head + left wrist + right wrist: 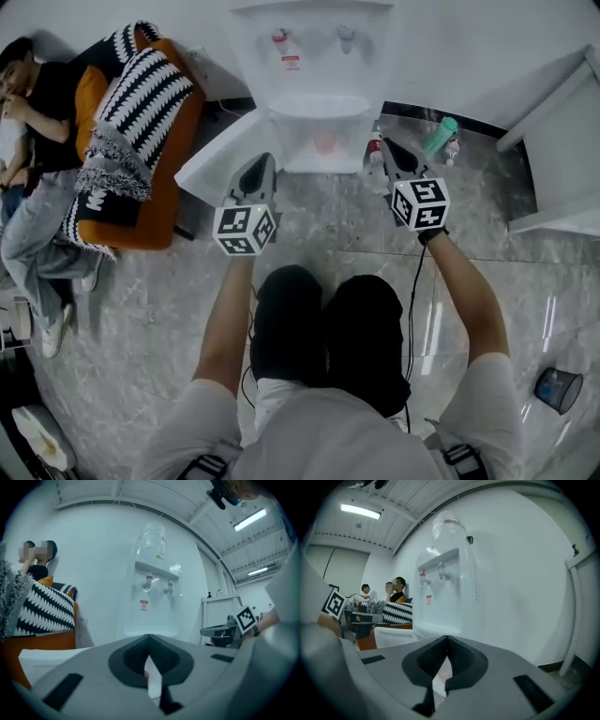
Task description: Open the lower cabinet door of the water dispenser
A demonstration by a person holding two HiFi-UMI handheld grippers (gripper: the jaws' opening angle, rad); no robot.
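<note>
Flanking the tall white plastic water dispenser (314, 56) by the wall ahead of you are an orange sofa with black-and-white striped cushions (178, 131) to its left and a teal-capped bottle (441, 134) on the floor to its right. Its flat white lower cabinet door (223, 152) stands swung open, the leaf running diagonally from the dispenser's left corner out toward the sofa. Your left gripper (262, 161) and right gripper (388, 145) hover near it, both jaws clenched on nothing.

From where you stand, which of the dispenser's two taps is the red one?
The left tap, which sits directly above the red-and-white sticker. The right tap beside it looks blue.
</note>
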